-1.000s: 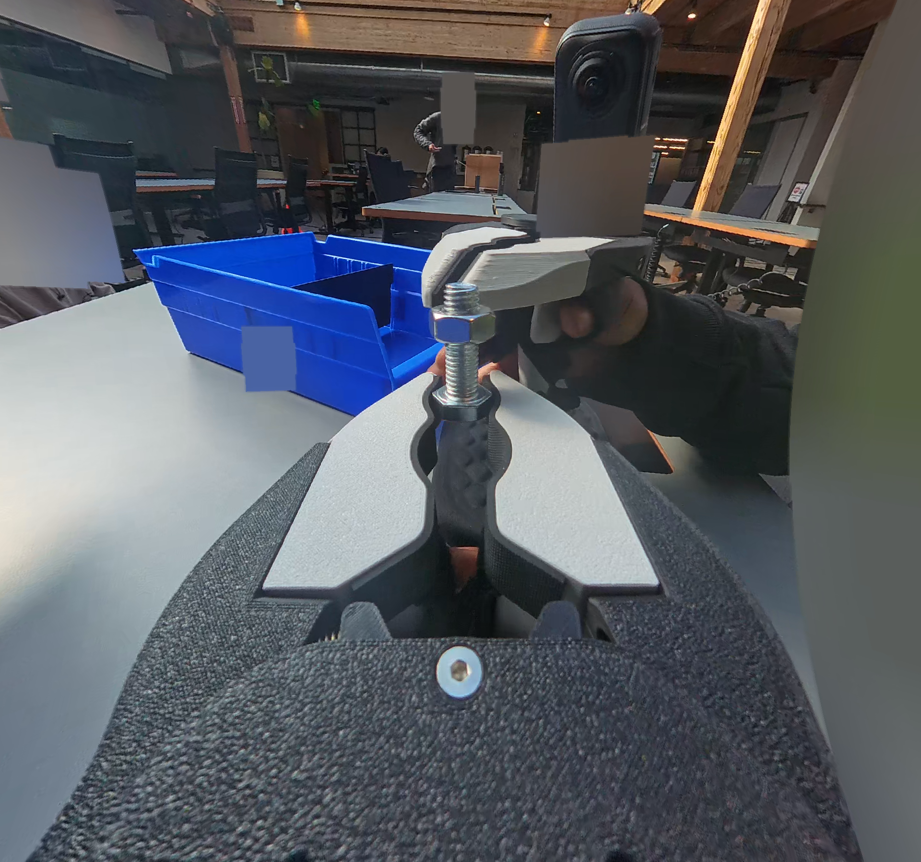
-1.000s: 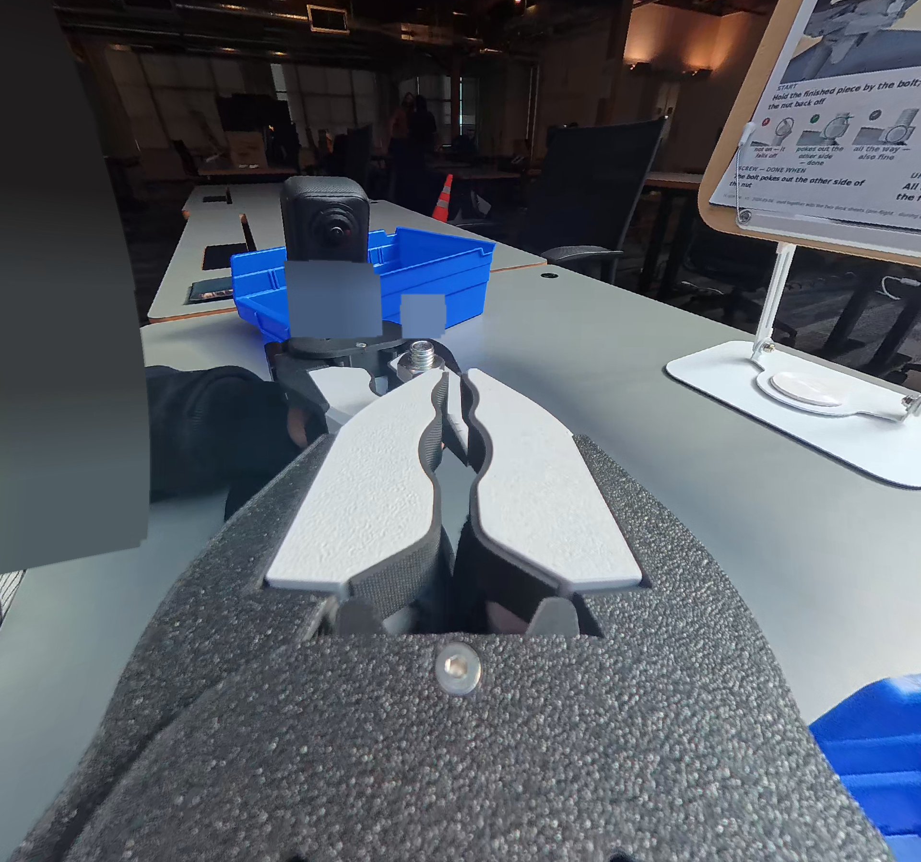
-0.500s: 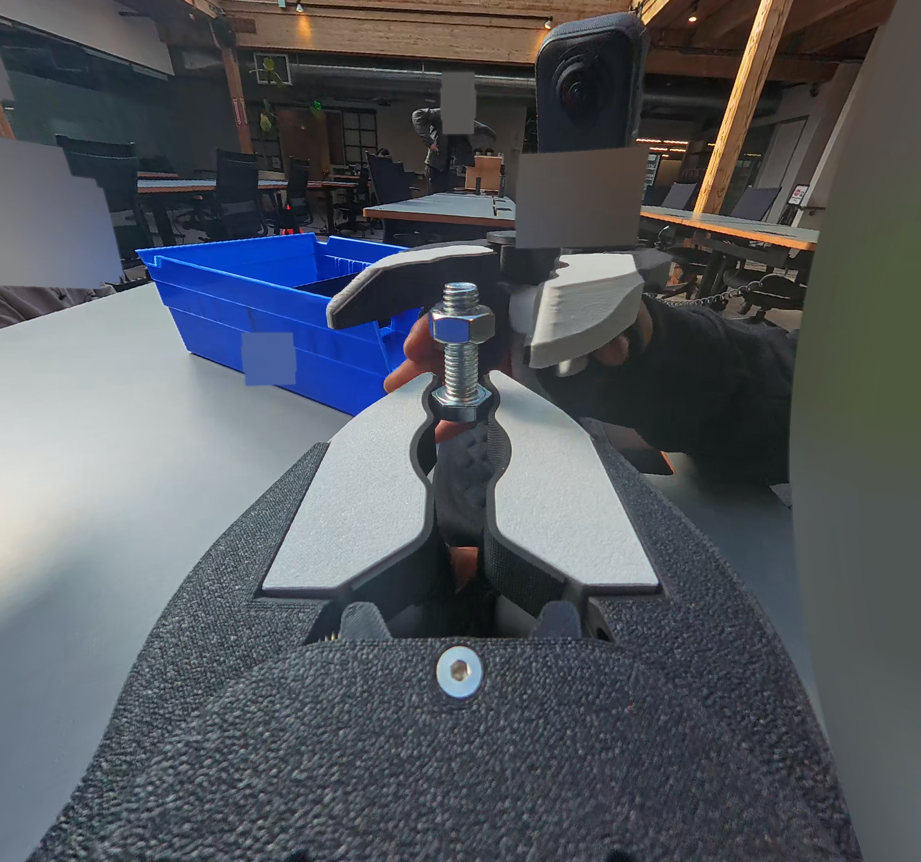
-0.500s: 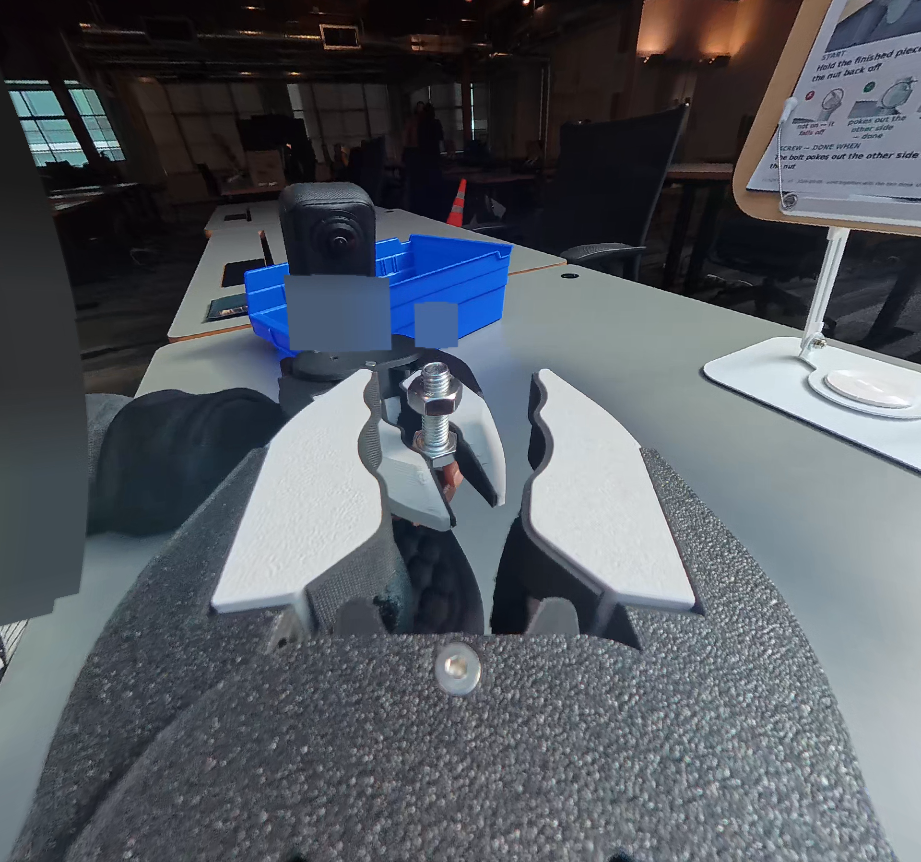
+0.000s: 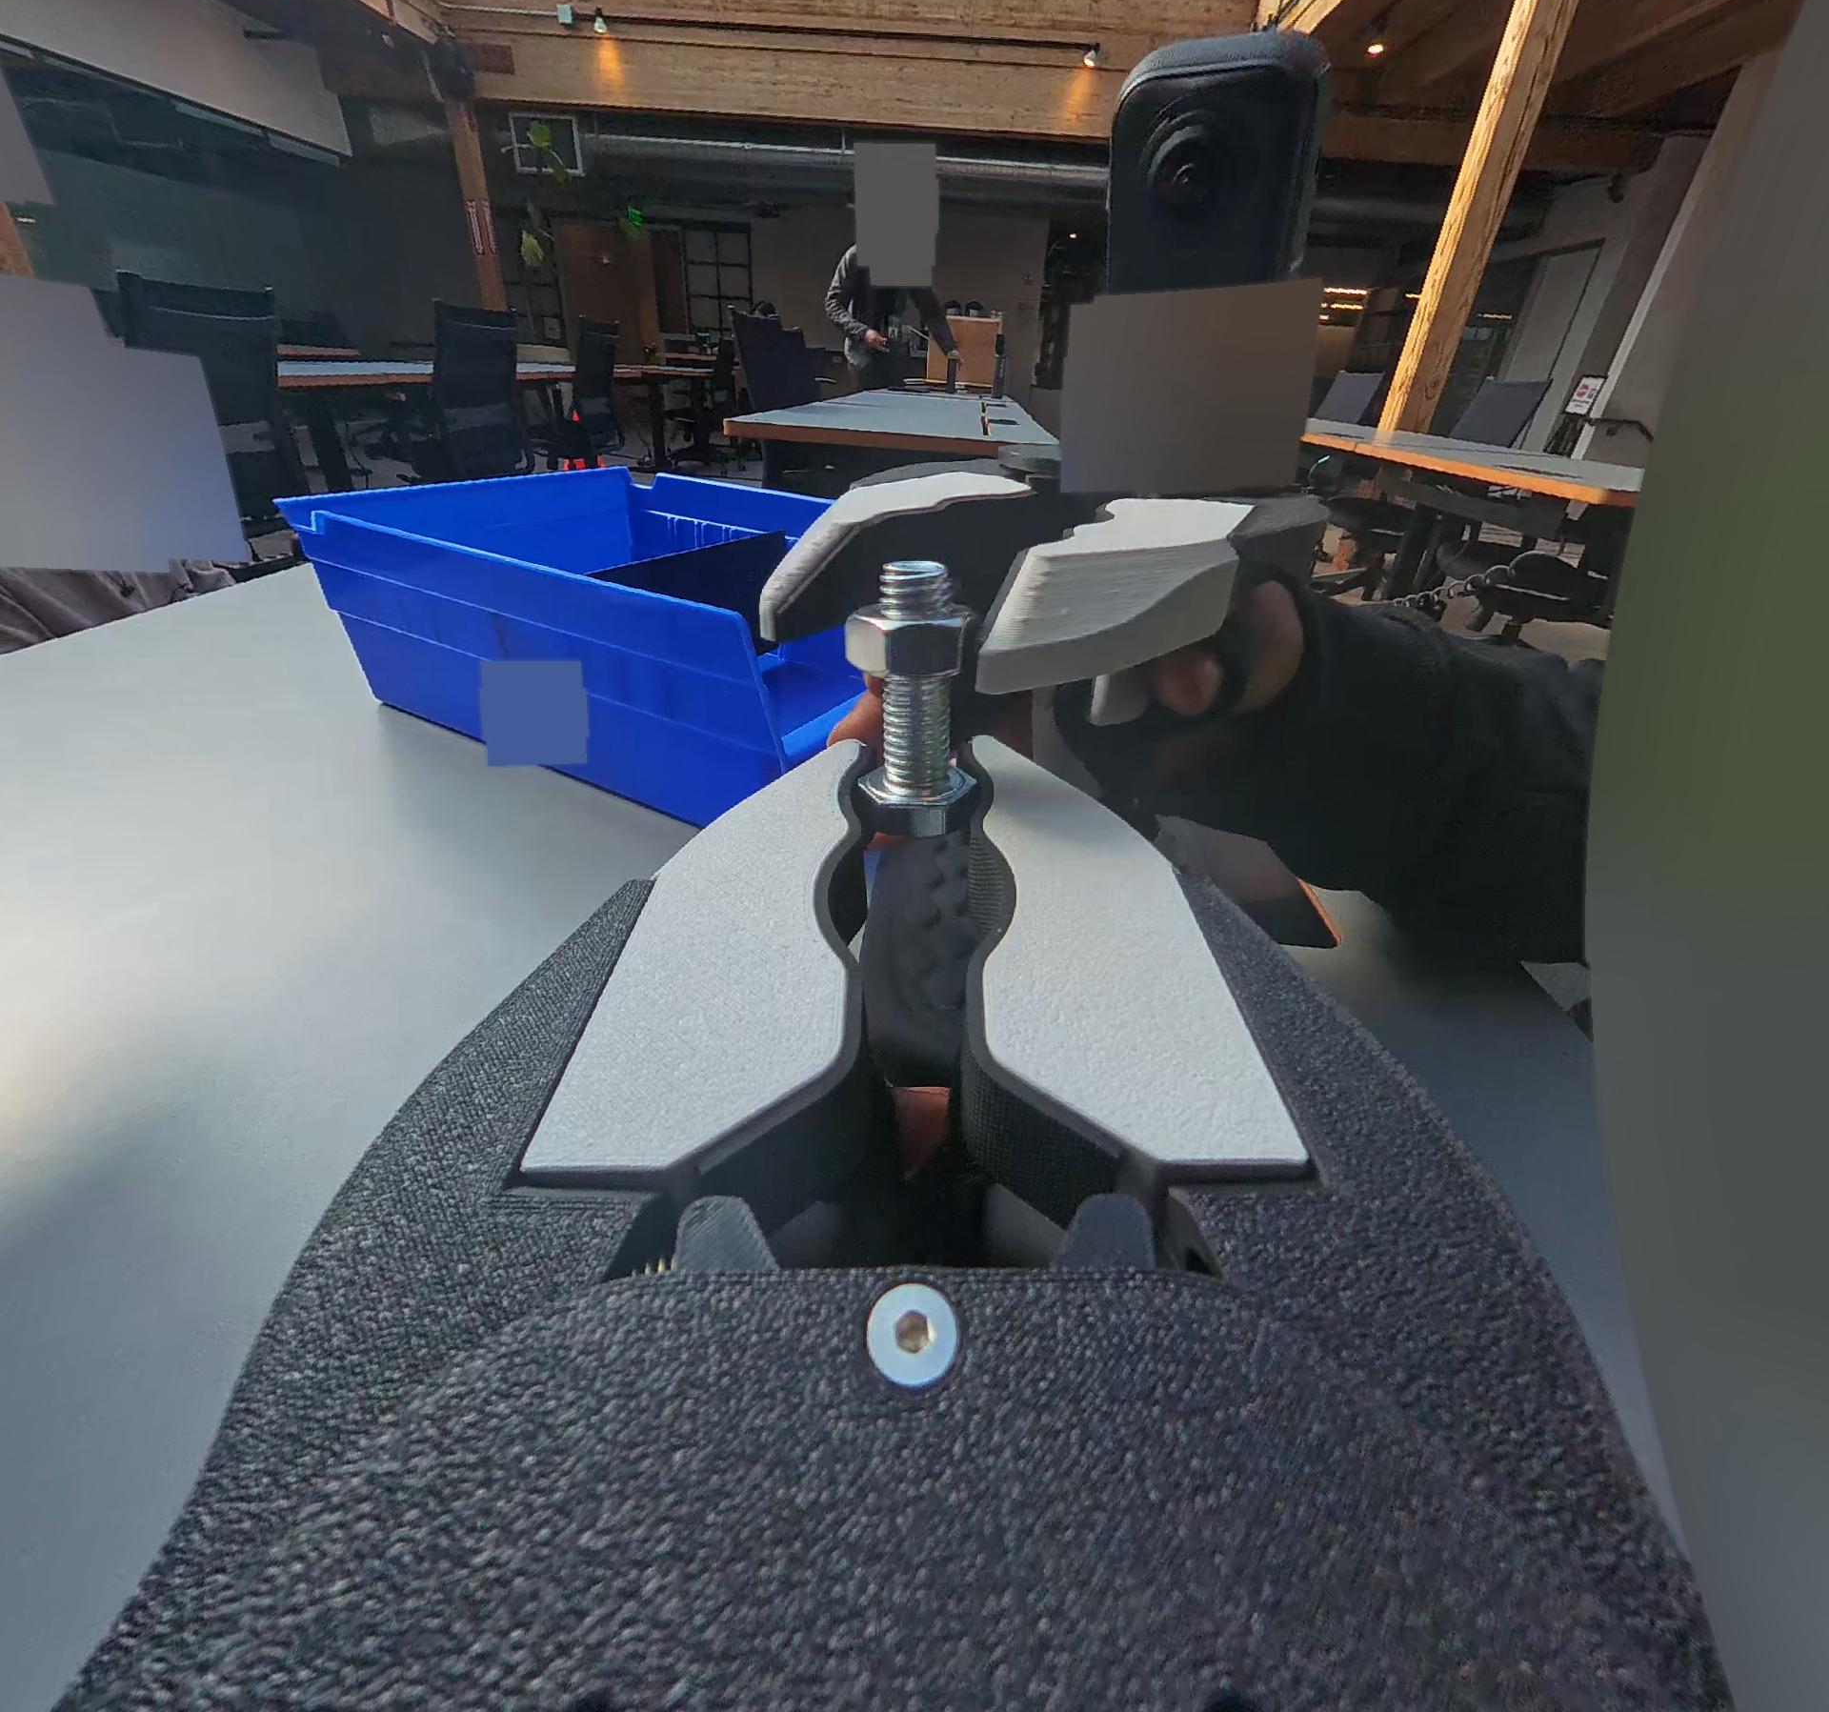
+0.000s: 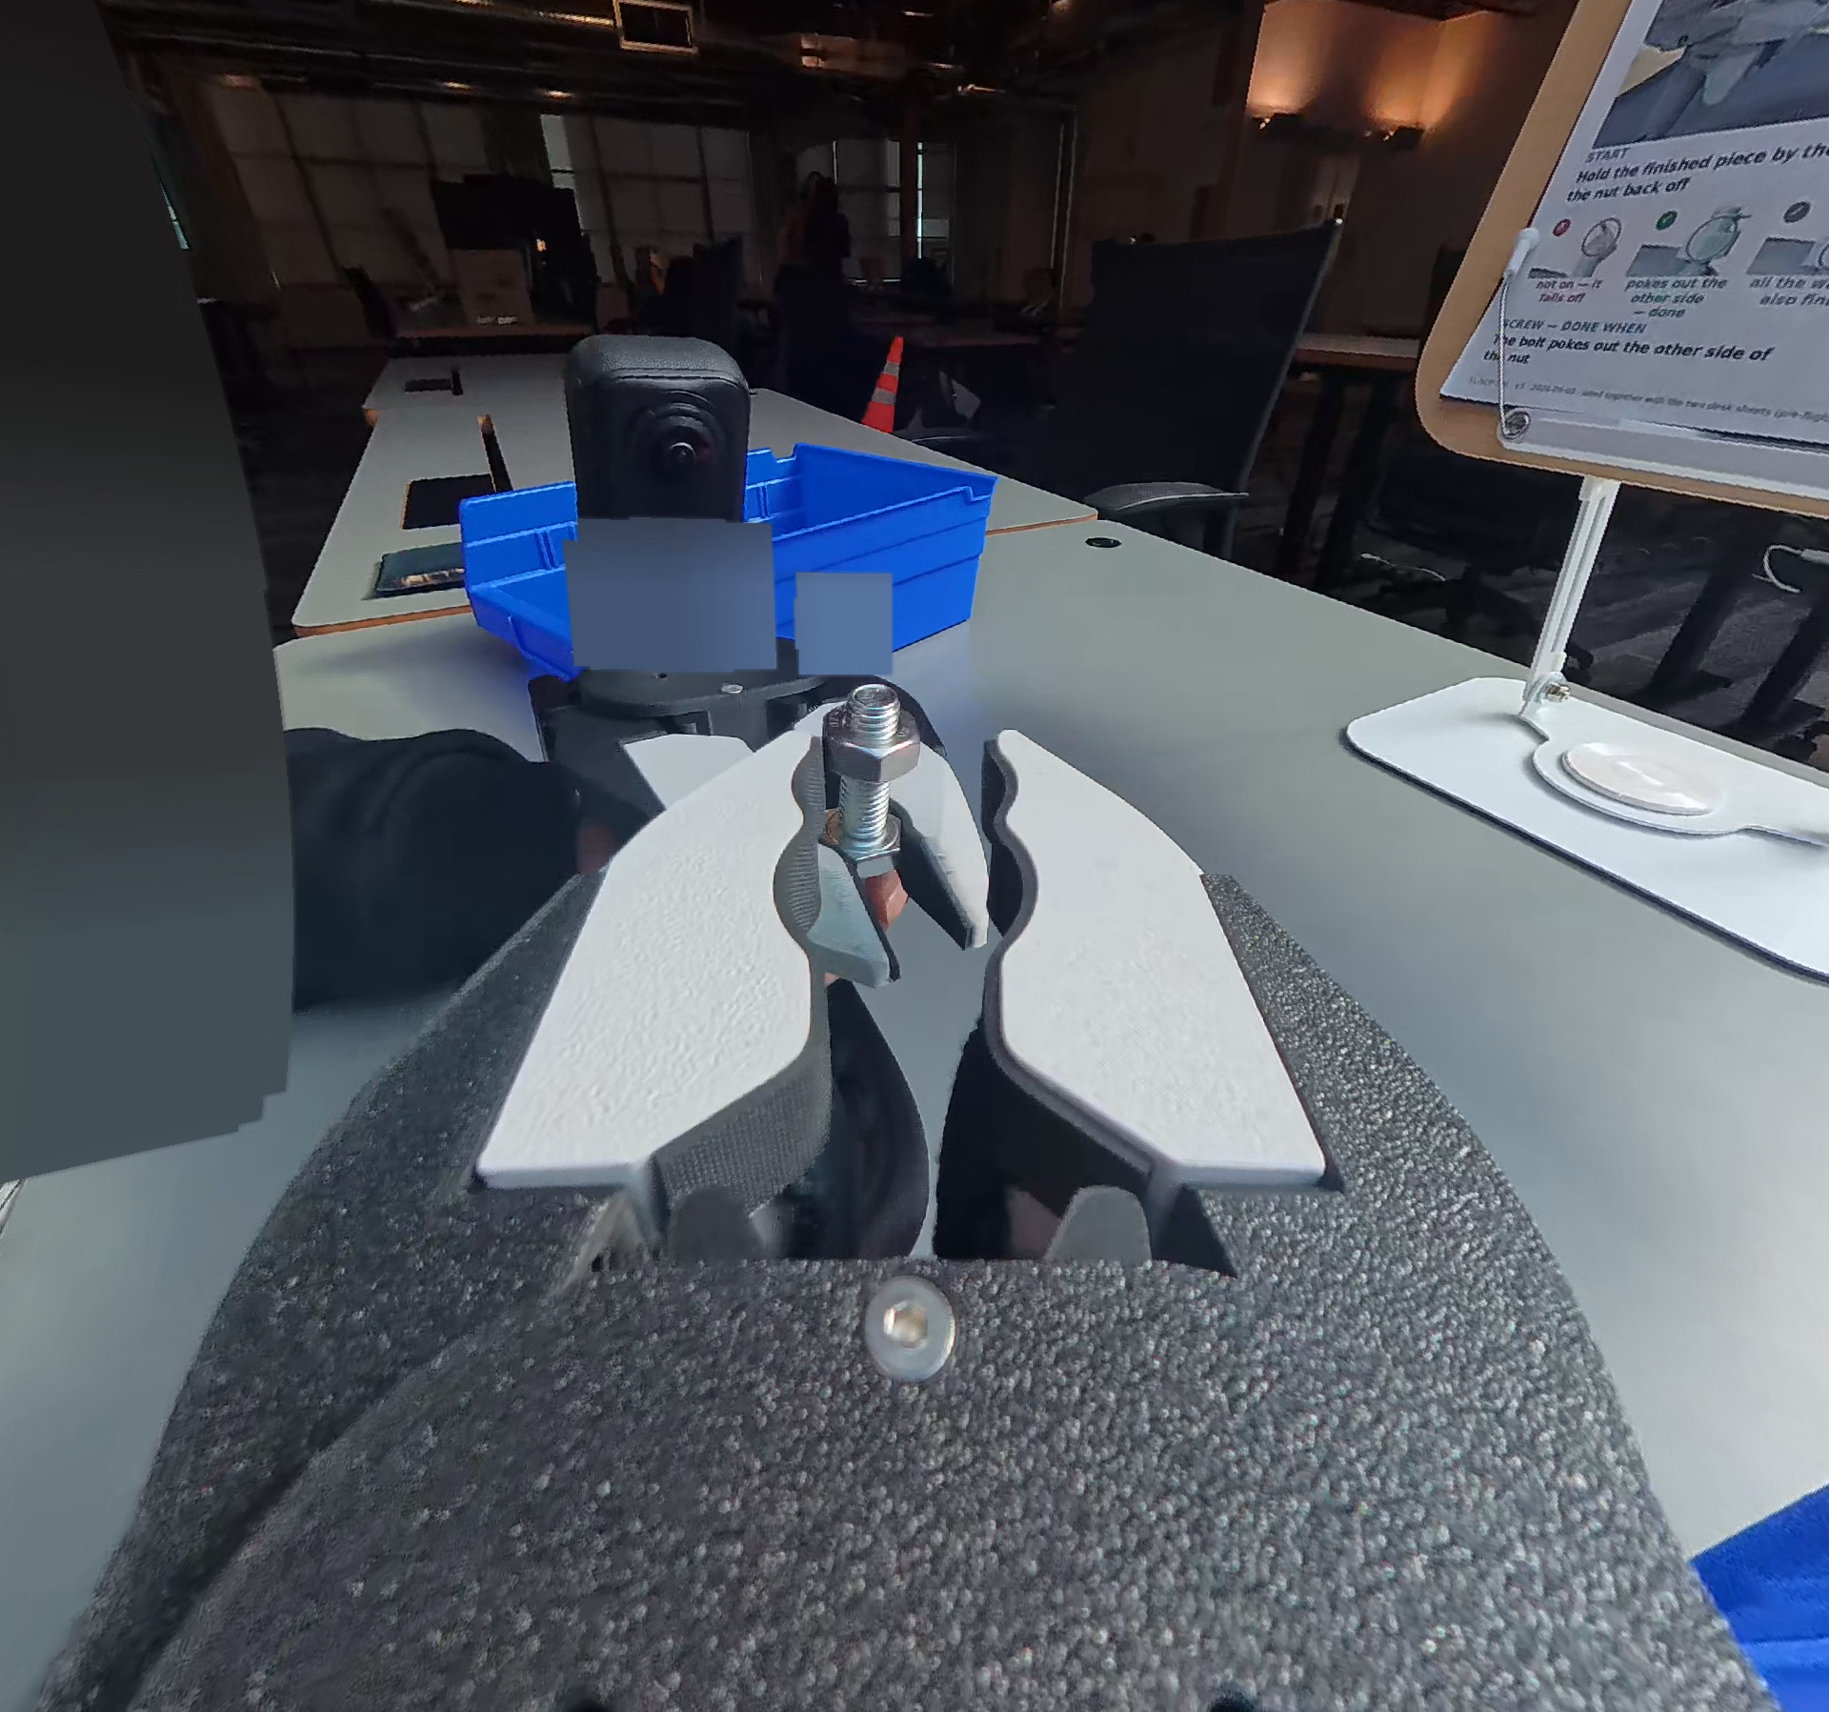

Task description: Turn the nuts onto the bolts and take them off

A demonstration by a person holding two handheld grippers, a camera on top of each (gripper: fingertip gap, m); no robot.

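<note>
A: While the blue bin [image 5: 554, 595] sits at the left on the grey table [image 5: 198, 873], where is the bolt [image 5: 915, 724]?

B: Just right of the bin in the left wrist view, at the tips of the left gripper [image 5: 913, 798]. Its 2 fingers are closed on the hex head at the bottom, so the long axis stands upright and the threaded end points up.

A: And the nut [image 5: 909, 640]?

B: High on the shank, with a few threads showing above it.

A: The right gripper [image 5: 975, 581]?

B: Further right, held in a gloved hand [image 5: 1336, 744]. Its 2 fingers are spread, 1 on each side of the nut; I can't tell if either touches it.

A: The right wrist view?

B: The same bolt [image 6: 871, 779] stands upright between the parted fingers of the right gripper [image 6: 906, 774]. At the far right is an instruction sheet on a white stand [image 6: 1584, 774].
</note>
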